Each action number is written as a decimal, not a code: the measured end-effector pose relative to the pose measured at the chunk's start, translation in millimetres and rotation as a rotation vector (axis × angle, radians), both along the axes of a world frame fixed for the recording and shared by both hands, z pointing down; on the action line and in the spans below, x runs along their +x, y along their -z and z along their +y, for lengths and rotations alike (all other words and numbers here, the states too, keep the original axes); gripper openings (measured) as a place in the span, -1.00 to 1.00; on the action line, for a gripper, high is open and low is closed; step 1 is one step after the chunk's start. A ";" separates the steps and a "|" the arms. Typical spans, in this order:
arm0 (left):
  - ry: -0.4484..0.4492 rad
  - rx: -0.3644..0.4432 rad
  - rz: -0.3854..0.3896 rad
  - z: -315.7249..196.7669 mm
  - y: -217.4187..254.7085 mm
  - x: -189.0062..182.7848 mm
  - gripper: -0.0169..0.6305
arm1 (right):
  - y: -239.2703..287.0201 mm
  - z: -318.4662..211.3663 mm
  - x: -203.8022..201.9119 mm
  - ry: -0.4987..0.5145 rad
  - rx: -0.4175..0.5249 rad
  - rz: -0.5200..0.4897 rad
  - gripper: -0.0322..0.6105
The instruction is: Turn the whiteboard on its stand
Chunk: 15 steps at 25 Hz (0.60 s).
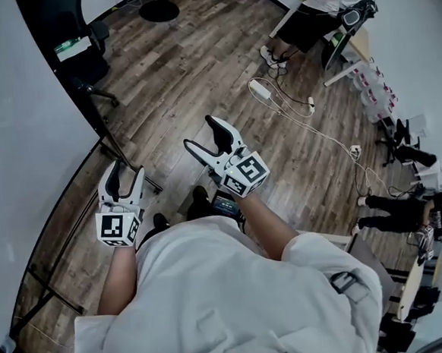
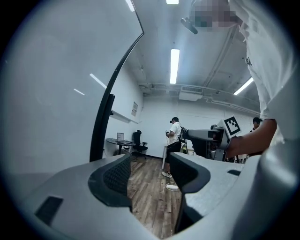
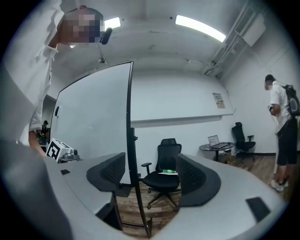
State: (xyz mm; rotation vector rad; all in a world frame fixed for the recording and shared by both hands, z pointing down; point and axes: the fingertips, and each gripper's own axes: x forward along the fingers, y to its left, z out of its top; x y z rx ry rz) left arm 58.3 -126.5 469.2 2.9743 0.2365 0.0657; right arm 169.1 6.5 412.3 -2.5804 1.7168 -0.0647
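Note:
The whiteboard (image 1: 21, 149) is a large white panel in a black frame, filling the left of the head view on a black wheeled stand (image 1: 129, 168). My left gripper (image 1: 122, 180) is open and empty beside the board's lower edge. In the left gripper view (image 2: 149, 171) the board (image 2: 47, 84) stands just left of the jaws, not between them. My right gripper (image 1: 201, 134) is open over the floor, further from the board. In the right gripper view (image 3: 151, 171) the board's black side edge (image 3: 130, 117) lines up with the gap, some way ahead.
A black office chair (image 3: 164, 173) stands behind the board, also seen in the head view (image 1: 82, 53). A power strip with white cables (image 1: 261, 90) lies on the wooden floor. A person (image 1: 322, 4) stands by a desk at the far right, and another person (image 1: 406, 210) is at the right edge.

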 end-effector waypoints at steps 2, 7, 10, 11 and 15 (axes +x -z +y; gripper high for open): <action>0.035 0.008 -0.007 -7.8 -2.4 4.2 -0.19 | -6.6 -19.8 9.8 0.075 0.004 -0.024 0.17; 0.186 0.031 -0.044 -29.6 -3.6 27.1 -0.19 | -8.5 -80.3 46.4 0.312 0.027 -0.056 0.17; 0.282 0.040 -0.065 -26.9 -6.4 43.2 -0.19 | -6.7 -100.8 71.7 0.443 0.034 -0.065 0.17; 0.311 0.041 -0.067 -26.3 -7.3 46.6 -0.19 | -5.7 -107.1 78.7 0.477 0.040 -0.069 0.17; 0.448 0.030 -0.068 -39.7 -7.3 49.3 -0.19 | 2.5 -143.2 90.0 0.616 0.057 -0.065 0.17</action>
